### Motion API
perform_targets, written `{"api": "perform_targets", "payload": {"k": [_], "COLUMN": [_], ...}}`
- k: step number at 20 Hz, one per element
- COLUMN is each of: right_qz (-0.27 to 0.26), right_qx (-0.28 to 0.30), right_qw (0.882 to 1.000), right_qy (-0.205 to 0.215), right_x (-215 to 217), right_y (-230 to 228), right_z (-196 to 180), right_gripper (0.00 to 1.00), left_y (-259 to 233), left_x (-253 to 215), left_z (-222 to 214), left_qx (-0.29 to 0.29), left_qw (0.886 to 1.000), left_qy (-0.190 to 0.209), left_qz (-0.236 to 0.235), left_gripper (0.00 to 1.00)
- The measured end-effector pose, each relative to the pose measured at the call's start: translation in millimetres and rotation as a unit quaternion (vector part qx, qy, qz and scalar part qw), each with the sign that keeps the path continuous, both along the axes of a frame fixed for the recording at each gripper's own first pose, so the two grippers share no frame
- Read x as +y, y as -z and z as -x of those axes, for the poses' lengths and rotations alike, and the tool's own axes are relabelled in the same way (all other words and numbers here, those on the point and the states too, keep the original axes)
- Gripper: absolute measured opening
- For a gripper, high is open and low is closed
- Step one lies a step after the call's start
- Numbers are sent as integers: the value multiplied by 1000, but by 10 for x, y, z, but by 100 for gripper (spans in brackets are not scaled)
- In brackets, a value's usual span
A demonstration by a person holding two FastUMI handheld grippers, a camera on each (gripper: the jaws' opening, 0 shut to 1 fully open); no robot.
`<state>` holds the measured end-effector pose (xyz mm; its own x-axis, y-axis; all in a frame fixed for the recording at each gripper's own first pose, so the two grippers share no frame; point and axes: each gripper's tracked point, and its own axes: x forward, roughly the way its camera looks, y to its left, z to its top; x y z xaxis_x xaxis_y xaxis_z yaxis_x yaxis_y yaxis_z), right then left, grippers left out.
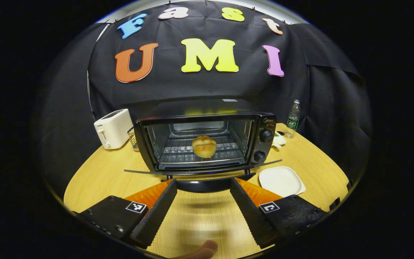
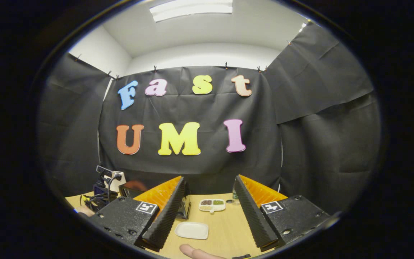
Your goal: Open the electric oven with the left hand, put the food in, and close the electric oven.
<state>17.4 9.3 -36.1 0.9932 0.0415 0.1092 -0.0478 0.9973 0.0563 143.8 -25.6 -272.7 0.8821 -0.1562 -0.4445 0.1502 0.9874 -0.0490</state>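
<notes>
Both claws apart, empty; one bun inside one open oven.

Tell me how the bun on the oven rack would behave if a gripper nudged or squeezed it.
The bun looks rounded and puffy, so it would probably dent under a squeeze. Its domed shape suggests it could rock or roll on the wire rack. It is likely light for its size, so a nudge may slide it deeper into the oven.
</notes>
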Motion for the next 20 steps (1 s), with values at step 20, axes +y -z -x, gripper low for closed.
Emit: {"api": "perform_targets", "payload": {"k": [20], "right_qz": [2], "right_qx": [-7], "right_qw": [1000], "right_qy": [7], "right_x": [-81], "right_y": [-45], "right_z": [258], "right_gripper": [90], "left_y": [-364], "left_x": [318], "left_z": [139], "left_qx": [-42], "left_qw": [998], "left_qy": [-43], "left_qz": [3], "left_gripper": [97]}}
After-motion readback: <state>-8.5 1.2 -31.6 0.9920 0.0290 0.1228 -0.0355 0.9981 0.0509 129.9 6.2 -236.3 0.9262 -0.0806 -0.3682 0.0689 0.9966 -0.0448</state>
